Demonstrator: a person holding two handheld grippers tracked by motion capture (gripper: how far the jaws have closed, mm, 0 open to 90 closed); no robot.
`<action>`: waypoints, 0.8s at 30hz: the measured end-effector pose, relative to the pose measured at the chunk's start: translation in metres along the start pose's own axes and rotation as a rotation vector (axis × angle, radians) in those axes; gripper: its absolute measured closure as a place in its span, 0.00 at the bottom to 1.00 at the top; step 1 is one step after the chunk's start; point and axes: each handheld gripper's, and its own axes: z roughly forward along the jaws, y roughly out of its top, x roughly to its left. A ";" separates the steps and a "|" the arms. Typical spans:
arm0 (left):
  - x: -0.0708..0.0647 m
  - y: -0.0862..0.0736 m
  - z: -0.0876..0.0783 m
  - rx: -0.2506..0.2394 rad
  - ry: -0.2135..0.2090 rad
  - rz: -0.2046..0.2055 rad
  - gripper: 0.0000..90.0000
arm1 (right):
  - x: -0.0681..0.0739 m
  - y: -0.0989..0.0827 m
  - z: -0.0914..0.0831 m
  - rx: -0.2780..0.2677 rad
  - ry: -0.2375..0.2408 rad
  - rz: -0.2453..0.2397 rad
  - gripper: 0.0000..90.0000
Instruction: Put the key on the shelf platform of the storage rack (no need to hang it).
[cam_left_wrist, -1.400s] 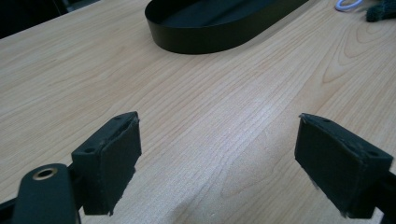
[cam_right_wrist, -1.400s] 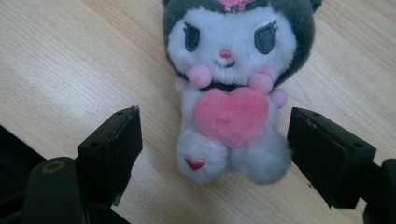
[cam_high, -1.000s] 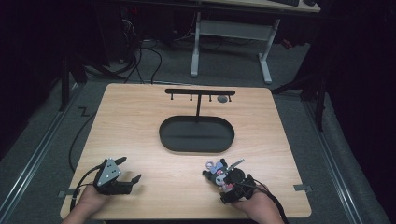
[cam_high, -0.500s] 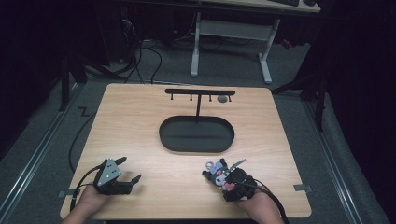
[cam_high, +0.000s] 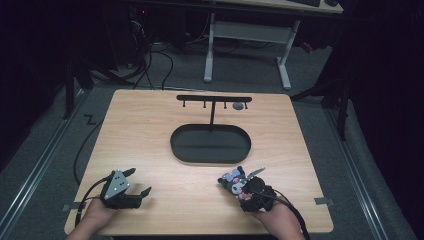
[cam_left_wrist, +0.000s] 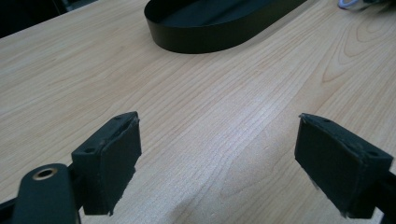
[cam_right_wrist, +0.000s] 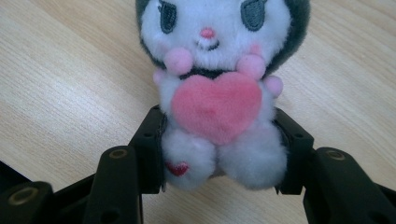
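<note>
Right gripper (cam_right_wrist: 219, 154) is pinching the plush toy (cam_right_wrist: 217, 93) by its lower body (pink heart facing the camera, possibly just above the table (cam_high: 150, 130)), while left gripper (cam_left_wrist: 219, 163) is sitting w/ jaws spread wide.

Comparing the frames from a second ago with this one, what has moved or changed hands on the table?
Very little. The right gripper and the plush toy clamped between its jaws have shifted only slightly, near the table's front edge; nothing was picked up or released. The left gripper rests open in the same spot, and the black oval tray and hook stand have not moved.
</note>
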 end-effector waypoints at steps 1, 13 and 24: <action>0.000 0.000 0.000 0.000 0.000 0.001 0.17 | -0.001 0.000 -0.001 -0.005 0.003 0.004 0.53; 0.000 0.000 0.000 0.001 0.002 0.001 0.17 | -0.015 0.013 -0.012 -0.033 0.004 0.056 0.53; 0.000 0.000 0.000 0.001 0.001 0.000 0.17 | -0.025 0.034 -0.025 -0.064 0.008 0.100 0.53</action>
